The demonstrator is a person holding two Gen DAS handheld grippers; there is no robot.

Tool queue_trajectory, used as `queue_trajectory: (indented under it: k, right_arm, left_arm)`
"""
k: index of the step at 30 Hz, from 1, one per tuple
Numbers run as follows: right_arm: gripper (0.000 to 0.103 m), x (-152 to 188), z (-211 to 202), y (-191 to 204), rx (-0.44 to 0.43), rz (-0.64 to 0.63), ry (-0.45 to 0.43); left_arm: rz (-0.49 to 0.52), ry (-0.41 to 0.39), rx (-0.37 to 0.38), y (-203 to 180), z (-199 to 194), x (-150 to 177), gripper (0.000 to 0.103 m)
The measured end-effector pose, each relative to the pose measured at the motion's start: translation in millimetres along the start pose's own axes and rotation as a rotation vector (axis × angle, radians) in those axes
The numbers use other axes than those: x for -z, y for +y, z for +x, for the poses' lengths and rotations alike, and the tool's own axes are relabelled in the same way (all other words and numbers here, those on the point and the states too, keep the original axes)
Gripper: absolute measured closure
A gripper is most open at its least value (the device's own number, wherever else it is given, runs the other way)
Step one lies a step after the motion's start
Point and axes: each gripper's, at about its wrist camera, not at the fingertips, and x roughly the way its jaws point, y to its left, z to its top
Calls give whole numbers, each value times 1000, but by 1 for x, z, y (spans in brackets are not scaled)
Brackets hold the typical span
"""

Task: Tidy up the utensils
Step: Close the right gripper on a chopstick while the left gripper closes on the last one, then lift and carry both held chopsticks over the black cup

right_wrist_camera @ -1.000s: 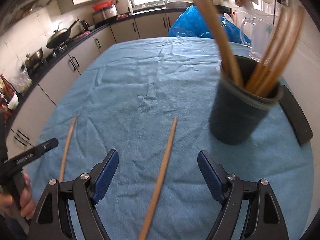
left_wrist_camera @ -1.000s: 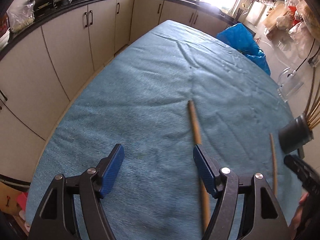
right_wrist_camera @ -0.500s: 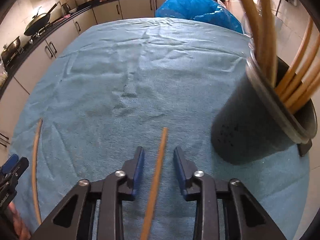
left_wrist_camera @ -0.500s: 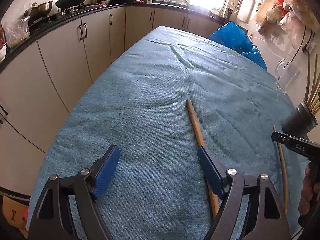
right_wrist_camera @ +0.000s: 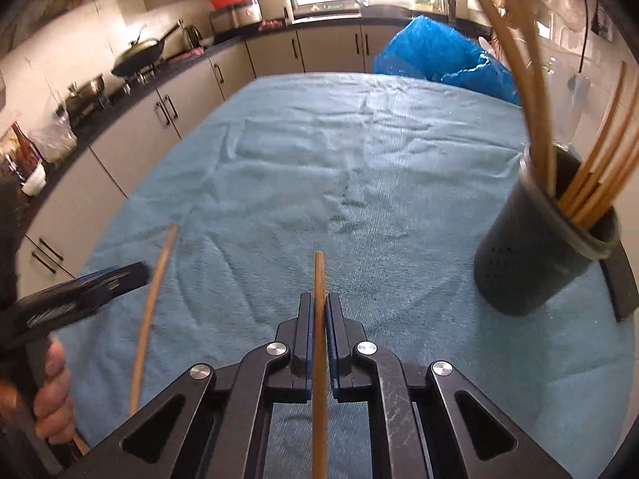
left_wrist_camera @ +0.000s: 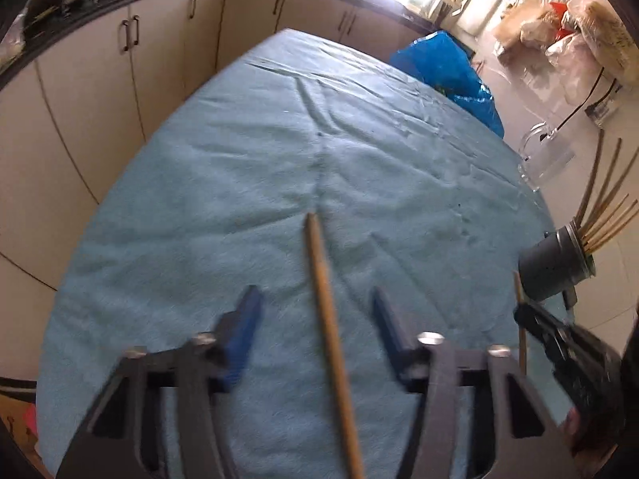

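Bamboo chopstick (right_wrist_camera: 319, 319) sat clamped in the right tongs (right_wrist_camera: 318, 315); left tongs (left_wrist_camera: 315, 319), just narrowing, straddled another chopstick (left_wrist_camera: 325, 311) unpinched, which might roll away from the holder (right_wrist_camera: 535, 255)

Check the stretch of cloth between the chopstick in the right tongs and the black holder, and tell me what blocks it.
Nothing visible does. The right tongs are shut on the chopstick, and only bare blue cloth lies between it and the black holder. The holder already has several chopsticks fanned out of its mouth, so aim for a gap.
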Motion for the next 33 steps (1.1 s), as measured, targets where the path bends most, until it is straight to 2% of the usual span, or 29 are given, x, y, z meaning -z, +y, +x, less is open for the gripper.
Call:
queue_trajectory:
  k: [2,5,7,9,10,11,12,16,21,27,33]
  right_arm:
    - [97,0,-8,-2,-5,7,-14]
    - [97,-1,-17,-8,-20,16,-34]
    - [97,1,-27,-12,-26,24,-49]
    - [97,0,-30,-15,-32,31,-60]
    - [97,-1,-32,-17,-34,37,-68]
    - [97,-1,-35,-18,-42,42,-76]
    - [97,-1,-38,-20,-47,46,-84]
    - [97,-1,-49,-25,-60,65,-116]
    - [97,-1,-72,-31,-70,90,-191]
    - [97,2,-119,-35,-82,97,-357]
    - [97,10,-152,-36,-64,105,-474]
  left_arm:
    - [7,24,-31,-7,10,-9,62]
    - [20,48,-83,-17,26,-22,67]
    - [34,60,-143,-23,32,-28,77]
    - [36,72,-161,-28,35,-32,81]
    - [45,73,-177,-31,37,-34,86]
    - [43,69,-206,-32,38,-34,96]
    - [35,68,-205,-32,38,-34,96]
    - [36,55,-134,-38,27,-28,96]
    - [70,-74,-59,-57,-23,-24,96]
    - [128,-269,16,-89,-97,-16,96]
    - [166,-360,60,-108,-135,-7,96]
